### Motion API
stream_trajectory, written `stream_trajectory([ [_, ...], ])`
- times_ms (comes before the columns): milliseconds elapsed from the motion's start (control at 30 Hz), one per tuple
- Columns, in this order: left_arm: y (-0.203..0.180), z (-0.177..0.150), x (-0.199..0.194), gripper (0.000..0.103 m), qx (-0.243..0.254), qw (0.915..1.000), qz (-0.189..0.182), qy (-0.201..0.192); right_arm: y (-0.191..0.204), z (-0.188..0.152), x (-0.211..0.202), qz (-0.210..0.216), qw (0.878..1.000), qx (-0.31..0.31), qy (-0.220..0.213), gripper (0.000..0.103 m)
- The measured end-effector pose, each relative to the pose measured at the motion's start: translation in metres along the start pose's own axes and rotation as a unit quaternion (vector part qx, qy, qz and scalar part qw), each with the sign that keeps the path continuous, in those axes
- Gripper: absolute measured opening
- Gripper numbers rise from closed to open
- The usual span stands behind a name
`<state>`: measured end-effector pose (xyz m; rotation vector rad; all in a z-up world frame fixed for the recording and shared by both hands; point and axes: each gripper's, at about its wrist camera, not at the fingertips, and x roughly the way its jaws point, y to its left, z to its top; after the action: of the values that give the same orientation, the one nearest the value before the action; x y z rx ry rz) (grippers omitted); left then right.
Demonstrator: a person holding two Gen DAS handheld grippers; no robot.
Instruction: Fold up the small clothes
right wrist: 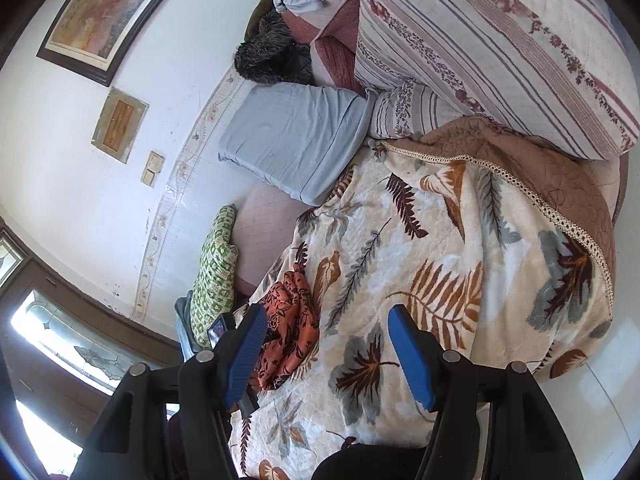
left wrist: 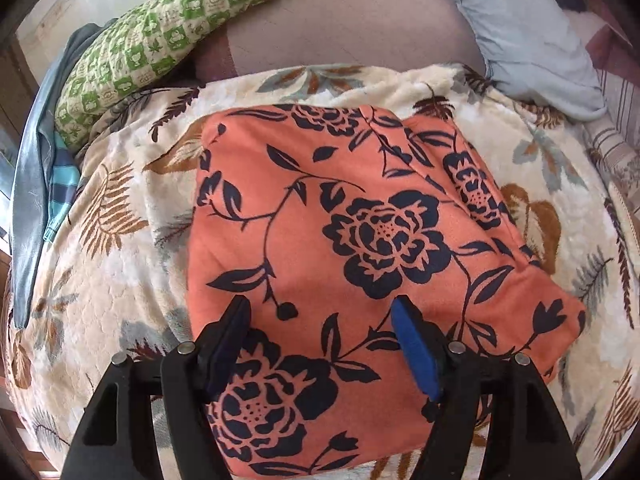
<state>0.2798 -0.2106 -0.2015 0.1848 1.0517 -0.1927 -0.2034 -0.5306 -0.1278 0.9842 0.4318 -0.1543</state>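
Observation:
An orange garment (left wrist: 360,240) with dark navy flowers lies folded into a rough square on a cream leaf-print blanket (left wrist: 120,260). My left gripper (left wrist: 320,308) hovers just over its near half, jaws open, pointing steeply down. Nothing sits between the blue pads (left wrist: 416,352), and the cloth shows flat beneath them. In the right wrist view the same garment (right wrist: 288,328) appears at the lower left, bunched at the blanket's (right wrist: 420,280) edge. My right gripper (right wrist: 326,316) is open and holds nothing, raised above the blanket and off to the garment's right.
A green checked cushion (left wrist: 160,40) and blue-grey clothes (left wrist: 32,184) lie at the far left. A folded light-blue cloth (right wrist: 296,140), a striped pillow (right wrist: 500,40), a brown quilt (right wrist: 560,168) and a dark furry item (right wrist: 272,60) lie beyond. A wall with a framed picture (right wrist: 108,12) borders the bed.

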Motion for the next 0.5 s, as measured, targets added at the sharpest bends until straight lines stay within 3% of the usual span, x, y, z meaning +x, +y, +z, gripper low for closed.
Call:
stream_trajectory([
  [233,0.04,0.006,-0.033,0.075,-0.024,0.9962,0.026,-0.08,0.024,-0.002,0.024,0.0,1.0,-0.024,0.019,0.067],
  [333,0.044,0.003,-0.014,0.077,-0.007,0.9973,0.039,-0.062,0.032,-0.006,0.04,-0.001,0.999,-0.032,0.032,0.067],
  [400,0.04,-0.006,0.017,0.077,0.017,0.999,0.041,-0.002,0.037,-0.009,0.052,0.0,0.998,-0.035,0.045,0.067],
  [433,0.038,-0.014,0.028,0.077,0.021,0.999,0.04,0.009,0.039,-0.01,0.058,-0.001,0.998,-0.036,0.051,0.067],
  [500,0.041,-0.02,0.026,0.079,0.009,0.999,0.036,-0.024,0.043,-0.013,0.068,-0.004,0.997,-0.041,0.062,0.067],
])
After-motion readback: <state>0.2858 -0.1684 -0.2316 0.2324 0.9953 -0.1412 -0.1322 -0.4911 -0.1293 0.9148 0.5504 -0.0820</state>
